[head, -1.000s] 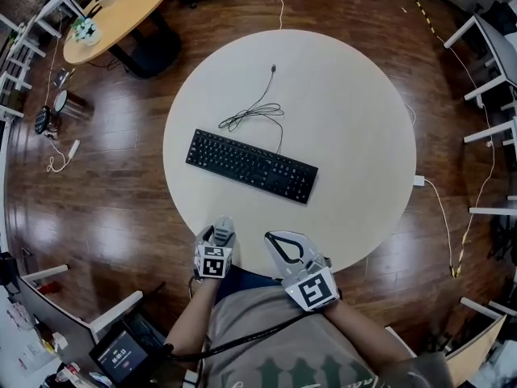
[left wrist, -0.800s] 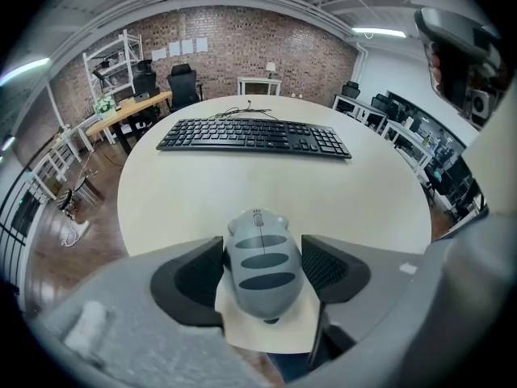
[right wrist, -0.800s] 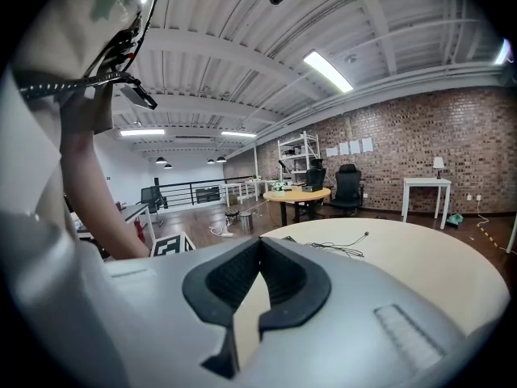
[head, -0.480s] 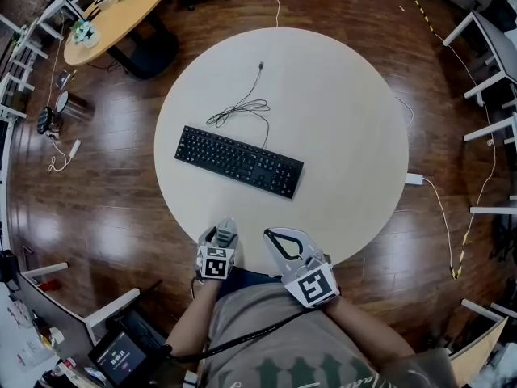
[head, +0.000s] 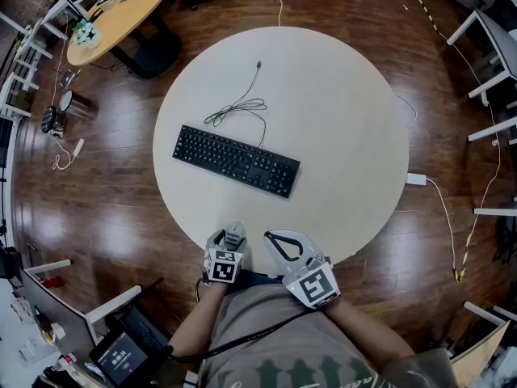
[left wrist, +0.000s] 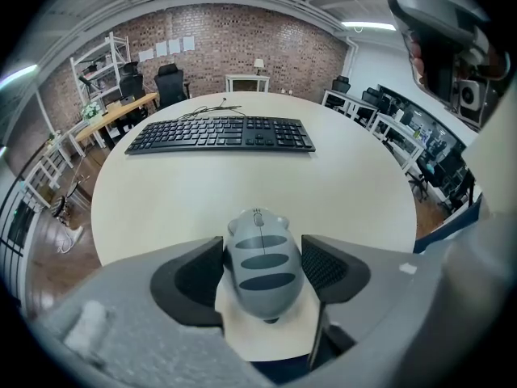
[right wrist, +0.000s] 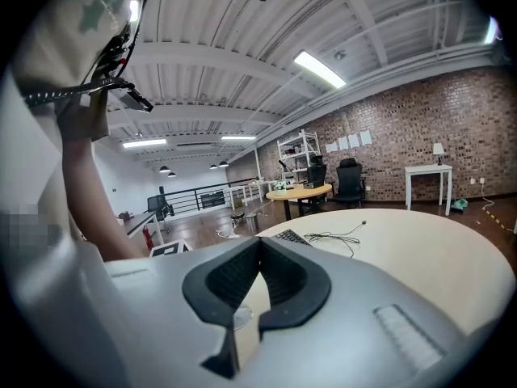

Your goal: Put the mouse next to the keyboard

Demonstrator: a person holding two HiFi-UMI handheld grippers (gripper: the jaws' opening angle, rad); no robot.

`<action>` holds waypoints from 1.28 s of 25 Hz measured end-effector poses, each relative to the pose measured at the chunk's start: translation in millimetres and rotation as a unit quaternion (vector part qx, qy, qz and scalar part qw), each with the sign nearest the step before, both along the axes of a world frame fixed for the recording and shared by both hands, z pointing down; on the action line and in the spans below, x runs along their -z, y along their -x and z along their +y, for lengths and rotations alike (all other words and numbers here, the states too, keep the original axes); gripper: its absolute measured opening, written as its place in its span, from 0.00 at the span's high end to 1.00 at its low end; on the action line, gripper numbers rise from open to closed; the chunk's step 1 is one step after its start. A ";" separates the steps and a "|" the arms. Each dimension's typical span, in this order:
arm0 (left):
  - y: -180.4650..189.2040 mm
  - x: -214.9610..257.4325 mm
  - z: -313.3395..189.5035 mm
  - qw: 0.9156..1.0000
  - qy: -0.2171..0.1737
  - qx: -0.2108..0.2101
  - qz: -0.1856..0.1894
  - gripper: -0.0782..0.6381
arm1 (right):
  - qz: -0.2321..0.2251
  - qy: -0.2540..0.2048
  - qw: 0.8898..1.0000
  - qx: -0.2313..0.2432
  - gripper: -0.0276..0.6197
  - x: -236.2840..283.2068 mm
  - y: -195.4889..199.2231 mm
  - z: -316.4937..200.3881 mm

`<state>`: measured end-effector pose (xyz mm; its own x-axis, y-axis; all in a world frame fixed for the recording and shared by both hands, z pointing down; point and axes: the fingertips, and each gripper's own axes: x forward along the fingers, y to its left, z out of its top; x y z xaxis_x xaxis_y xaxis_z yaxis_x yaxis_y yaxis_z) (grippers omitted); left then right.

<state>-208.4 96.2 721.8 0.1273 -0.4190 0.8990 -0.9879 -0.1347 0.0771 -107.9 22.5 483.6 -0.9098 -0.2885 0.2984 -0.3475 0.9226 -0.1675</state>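
grey and banded with darker stripes, the mouse [left wrist: 260, 265] sits between the jaws of the left hand-held gripper [head: 233, 238], which are closed against its two sides. its nose points away from the person, and it hangs over the near rim of the round counter [head: 347, 128].

the black keyboard [head: 235, 161] lies straight ahead of that gripper, well apart from it, with bare counter between them. in the left gripper view its long axis runs crosswise to the jaws. from the head view it slants from far left to near right, so its right-hand end comes closest to the person. its cable [head: 240, 107] is looped on the far side, away from the approach.

the right hand-held gripper [head: 284, 246] waits just beside the left one at the rim, jaw tips together on nothing. the left arm carries the mouse, so the move looks to be a forward reach to set it down past the keyboard's right end.
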 end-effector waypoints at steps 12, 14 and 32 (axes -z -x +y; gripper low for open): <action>-26.1 4.4 -3.9 0.999 0.009 -0.033 -0.003 0.45 | -0.002 0.005 1.000 -0.006 0.95 -0.6 -6.9 -9.4; -34.3 3.2 -6.7 0.999 0.003 -0.045 -0.003 0.45 | -0.003 0.006 1.000 -0.008 0.95 -1.1 -10.0 -11.1; -90.9 -3.5 -17.1 0.994 0.014 -0.111 0.007 0.45 | -0.004 0.018 0.998 -0.067 0.95 -10.8 -58.1 -30.5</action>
<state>-117.4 79.2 725.3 0.2264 -0.3543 0.9073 -0.9327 -0.3473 0.0971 -49.9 -8.0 494.4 -0.8661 -0.3973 0.3033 -0.4661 0.8612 -0.2027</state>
